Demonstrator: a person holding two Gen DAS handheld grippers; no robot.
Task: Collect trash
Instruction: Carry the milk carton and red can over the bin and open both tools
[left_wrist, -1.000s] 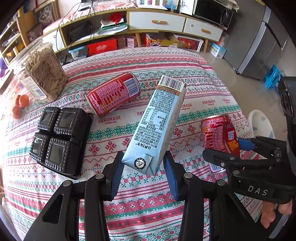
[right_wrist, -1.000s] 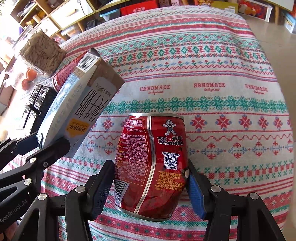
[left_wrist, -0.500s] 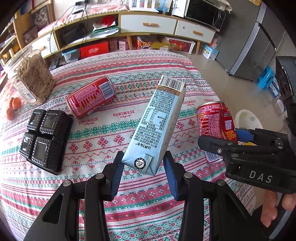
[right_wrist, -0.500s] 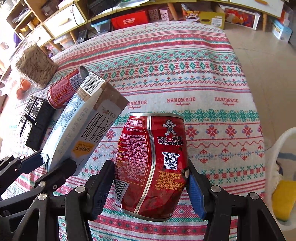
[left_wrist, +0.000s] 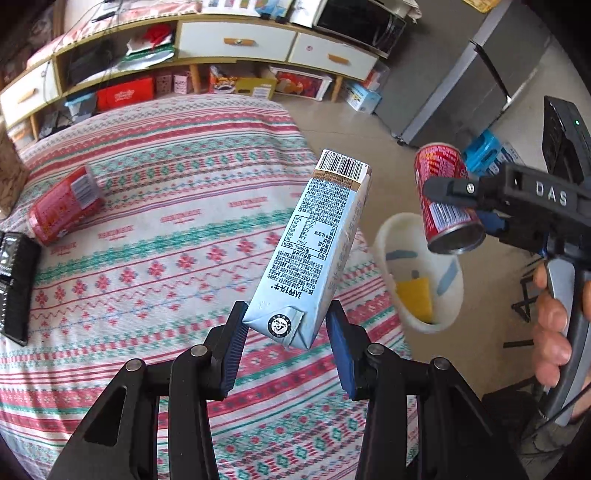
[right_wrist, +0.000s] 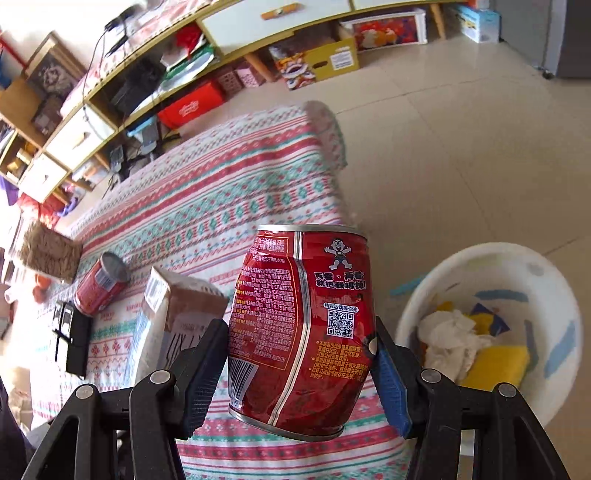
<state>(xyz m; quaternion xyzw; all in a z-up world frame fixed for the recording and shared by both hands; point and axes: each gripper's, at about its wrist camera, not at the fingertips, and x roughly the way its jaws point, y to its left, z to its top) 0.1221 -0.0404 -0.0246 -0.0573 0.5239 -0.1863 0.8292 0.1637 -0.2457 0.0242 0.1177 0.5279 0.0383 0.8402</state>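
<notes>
My left gripper (left_wrist: 284, 336) is shut on a pale blue drink carton (left_wrist: 314, 251), held by its bottom end above the table's right edge. The carton (right_wrist: 162, 317) also shows behind the left finger in the right wrist view. My right gripper (right_wrist: 299, 373) is shut on a dented red can (right_wrist: 299, 325), lifted off the table; the red can (left_wrist: 443, 199) hangs above a white trash basket (left_wrist: 384, 236) on the floor. That basket (right_wrist: 554, 295) holds tissue and yellow scraps. A second red can (left_wrist: 62, 206) lies on its side on the patterned tablecloth (left_wrist: 166, 206).
Black trays (left_wrist: 14, 280) sit at the table's left edge, and a jar of sticks (right_wrist: 48, 254) stands further left. A hand (left_wrist: 550, 325) holds the right gripper's handle. Low cabinets (left_wrist: 236, 40) and a grey fridge (left_wrist: 465, 85) stand beyond the tiled floor.
Both grippers have swung right, off the table's middle toward the floor basket, each keeping its load. The red can has risen and now hangs over the basket; the lying can and trays slid left.
</notes>
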